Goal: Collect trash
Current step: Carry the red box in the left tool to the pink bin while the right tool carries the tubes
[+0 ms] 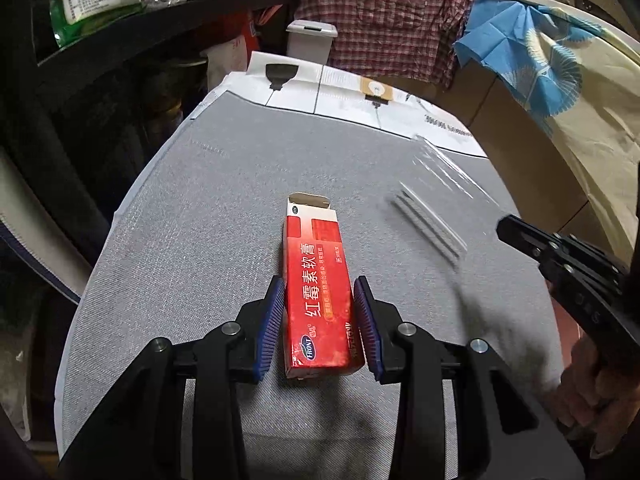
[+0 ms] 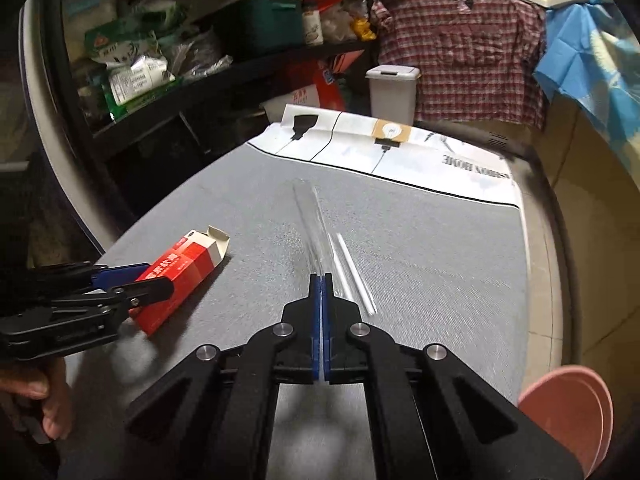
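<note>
A red ointment box [image 1: 320, 292] with an open far flap lies on the grey table [image 1: 200, 220]. My left gripper [image 1: 319, 292] straddles its near half, a blue pad on each side, with small gaps showing. It also shows in the right wrist view [image 2: 180, 276] at left. My right gripper [image 2: 322, 278] is shut on a clear plastic wrapper [image 2: 316, 228] that stretches away from its tips, blurred. The wrapper shows in the left wrist view [image 1: 436, 192] at right, with the right gripper [image 1: 504, 226] at the right edge.
A white lidded bin [image 2: 392, 92] stands beyond the table's far end, with a plaid shirt [image 2: 460, 48] hanging behind it. A white printed sheet [image 2: 380, 152] covers the far end. Cluttered shelves [image 2: 180, 60] stand left. A pink round container [image 2: 572, 412] sits at bottom right.
</note>
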A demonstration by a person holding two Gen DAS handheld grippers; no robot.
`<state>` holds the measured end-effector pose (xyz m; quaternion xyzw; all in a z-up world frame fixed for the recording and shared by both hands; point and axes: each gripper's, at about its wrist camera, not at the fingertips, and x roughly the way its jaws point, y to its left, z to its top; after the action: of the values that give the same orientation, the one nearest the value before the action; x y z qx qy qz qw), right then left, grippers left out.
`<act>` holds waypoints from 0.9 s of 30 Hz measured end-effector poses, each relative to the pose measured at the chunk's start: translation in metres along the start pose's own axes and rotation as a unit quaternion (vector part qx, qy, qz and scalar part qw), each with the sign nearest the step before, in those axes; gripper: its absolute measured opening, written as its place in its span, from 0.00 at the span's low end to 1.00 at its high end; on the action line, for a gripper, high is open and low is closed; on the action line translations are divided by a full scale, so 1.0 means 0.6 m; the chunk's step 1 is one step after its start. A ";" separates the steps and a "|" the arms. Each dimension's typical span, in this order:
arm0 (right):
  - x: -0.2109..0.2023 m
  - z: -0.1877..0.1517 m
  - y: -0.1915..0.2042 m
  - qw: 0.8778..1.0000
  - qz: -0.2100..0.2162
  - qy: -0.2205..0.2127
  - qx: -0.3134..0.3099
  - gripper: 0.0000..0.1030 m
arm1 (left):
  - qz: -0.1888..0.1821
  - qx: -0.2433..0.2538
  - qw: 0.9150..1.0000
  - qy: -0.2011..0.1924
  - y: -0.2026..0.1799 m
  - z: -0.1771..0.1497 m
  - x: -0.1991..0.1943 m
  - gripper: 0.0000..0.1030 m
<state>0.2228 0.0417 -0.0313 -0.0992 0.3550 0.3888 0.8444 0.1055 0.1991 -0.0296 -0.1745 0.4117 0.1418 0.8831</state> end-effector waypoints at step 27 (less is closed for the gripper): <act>-0.284 -0.094 -0.055 0.992 -0.093 -0.061 0.067 0.01 | -0.066 0.068 0.995 -0.030 -0.099 -0.027 -0.073 0.35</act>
<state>0.1412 -0.1054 0.0393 -0.0508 0.3173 0.2893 0.9017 0.0909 0.1339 0.0064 -0.1362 0.3814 0.0602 0.9123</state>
